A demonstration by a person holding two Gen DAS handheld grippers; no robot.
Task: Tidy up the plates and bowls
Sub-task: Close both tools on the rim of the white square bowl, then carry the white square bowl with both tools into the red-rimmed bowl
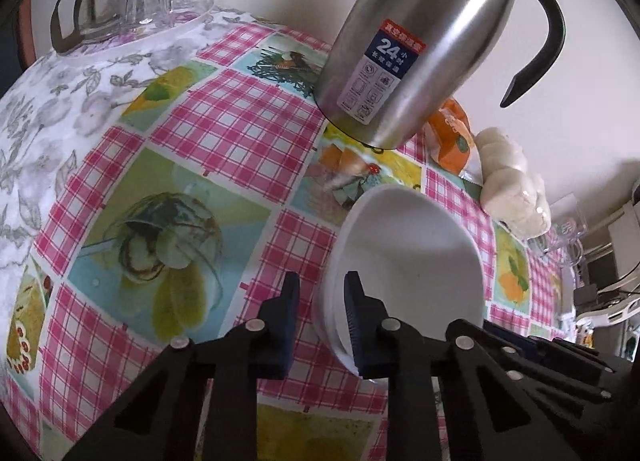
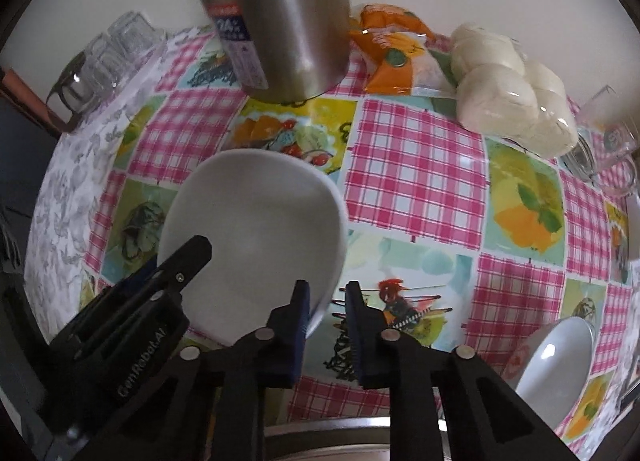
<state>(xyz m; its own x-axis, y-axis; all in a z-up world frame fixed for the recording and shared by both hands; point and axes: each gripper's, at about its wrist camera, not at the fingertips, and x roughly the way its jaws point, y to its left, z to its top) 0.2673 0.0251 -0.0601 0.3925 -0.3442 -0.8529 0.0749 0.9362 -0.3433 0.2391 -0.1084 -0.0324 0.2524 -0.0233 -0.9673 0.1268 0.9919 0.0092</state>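
A white bowl (image 1: 416,257) sits on the pink checked tablecloth; it also shows in the right wrist view (image 2: 256,233). My left gripper (image 1: 322,301) straddles the bowl's near-left rim, one finger inside and one outside, with a gap that shows. In the right wrist view the left gripper's body (image 2: 132,309) reaches over that bowl's left rim. My right gripper (image 2: 327,313) is open at the bowl's right edge, its left finger against the rim. A second white bowl (image 2: 556,361) stands at the lower right.
A steel thermos jug (image 1: 424,41) stands behind the bowl. Upturned glasses and a glass pot (image 1: 132,1) stand at the back left. An orange packet (image 2: 396,49), a bag of white buns (image 2: 512,85) and a glass mug (image 2: 608,149) lie at the back right.
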